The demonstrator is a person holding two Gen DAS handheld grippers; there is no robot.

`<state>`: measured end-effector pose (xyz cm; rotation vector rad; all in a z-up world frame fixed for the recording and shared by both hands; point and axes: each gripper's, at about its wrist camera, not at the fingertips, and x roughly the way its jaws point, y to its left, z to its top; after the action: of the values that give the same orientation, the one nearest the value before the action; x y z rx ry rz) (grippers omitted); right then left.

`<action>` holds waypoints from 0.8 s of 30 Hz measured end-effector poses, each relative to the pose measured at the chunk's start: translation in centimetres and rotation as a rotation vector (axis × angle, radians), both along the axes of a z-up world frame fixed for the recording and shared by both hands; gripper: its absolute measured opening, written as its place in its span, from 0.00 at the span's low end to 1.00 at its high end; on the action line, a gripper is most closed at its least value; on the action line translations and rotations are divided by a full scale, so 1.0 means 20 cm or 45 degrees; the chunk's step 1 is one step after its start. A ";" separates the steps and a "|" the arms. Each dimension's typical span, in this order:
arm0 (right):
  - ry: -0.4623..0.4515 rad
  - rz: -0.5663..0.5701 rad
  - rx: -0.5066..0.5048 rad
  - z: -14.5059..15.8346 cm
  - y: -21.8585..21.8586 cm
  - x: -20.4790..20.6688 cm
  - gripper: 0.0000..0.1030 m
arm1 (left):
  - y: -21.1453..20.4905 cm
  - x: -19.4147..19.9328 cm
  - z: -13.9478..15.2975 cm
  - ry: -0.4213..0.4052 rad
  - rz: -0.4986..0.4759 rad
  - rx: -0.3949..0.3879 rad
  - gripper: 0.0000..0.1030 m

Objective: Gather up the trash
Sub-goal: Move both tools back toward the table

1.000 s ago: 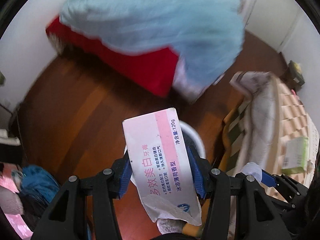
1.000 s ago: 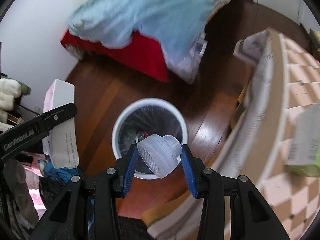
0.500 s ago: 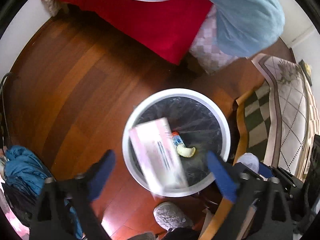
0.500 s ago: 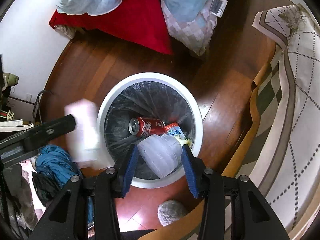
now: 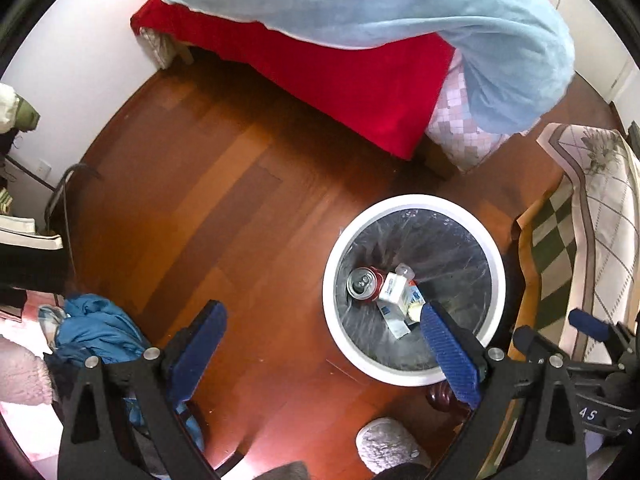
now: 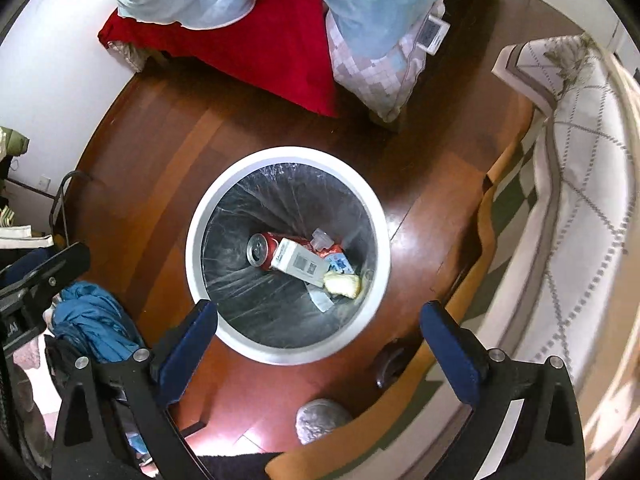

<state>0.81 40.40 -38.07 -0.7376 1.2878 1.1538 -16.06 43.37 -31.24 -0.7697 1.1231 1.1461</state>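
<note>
- Above the waste bin (image 6: 200,216), both grippers hang over a wooden floor (image 5: 192,200); the bin is white-rimmed with a dark liner.
- Location of trash: a red drink can (image 6: 262,249), a white carton (image 6: 298,264), a clear plastic cup (image 6: 322,237) and a yellowish scrap (image 6: 342,283) lie together at the bottom of the liner. All sit inside the rim; nothing rests on it.
- Risk one: a bed with a red cover (image 5: 340,68) and a hanging blue blanket (image 5: 400,20) stands near the bin. A wide swing away could snag the fabric.
- Risk two: a grey slipper (image 6: 322,420) and a patterned rug (image 6: 568,184) with a raised orange edge lie just beside the bin. In my judgement, a step back could catch the rug edge or knock the bin over and spill what is collected.
- Risk three: blue clothing (image 5: 96,328) heaped on the floor could be mistaken for trash; whether more trash remains cannot be told from these views.
- Left gripper (image 5: 324,352): jaws spread wide, nothing between the blue pads, touching nothing. It is offset to one side, so its right finger overlaps the bin mouth.
- Right gripper (image 6: 320,344): jaws likewise spread wide and empty, centred on the near rim without contact.
</note>
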 end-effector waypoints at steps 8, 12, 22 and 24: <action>-0.051 -0.070 0.102 0.23 -0.20 0.04 0.99 | -0.20 0.02 0.16 0.027 -0.034 0.094 0.96; -0.057 -0.081 0.152 0.35 -0.32 0.05 0.99 | -0.30 0.02 0.27 -0.001 -0.036 0.124 0.96; -0.029 -0.127 0.378 0.77 -0.71 0.07 0.99 | -0.65 0.03 0.61 -0.022 -0.080 0.283 0.96; -0.003 -0.164 0.420 0.84 -0.81 0.10 0.99 | -0.72 0.05 0.67 -0.047 -0.079 0.297 0.96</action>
<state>2.88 24.22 -21.32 -0.4070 1.0906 1.2211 -15.12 28.93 -17.92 -0.5689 0.9560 1.1818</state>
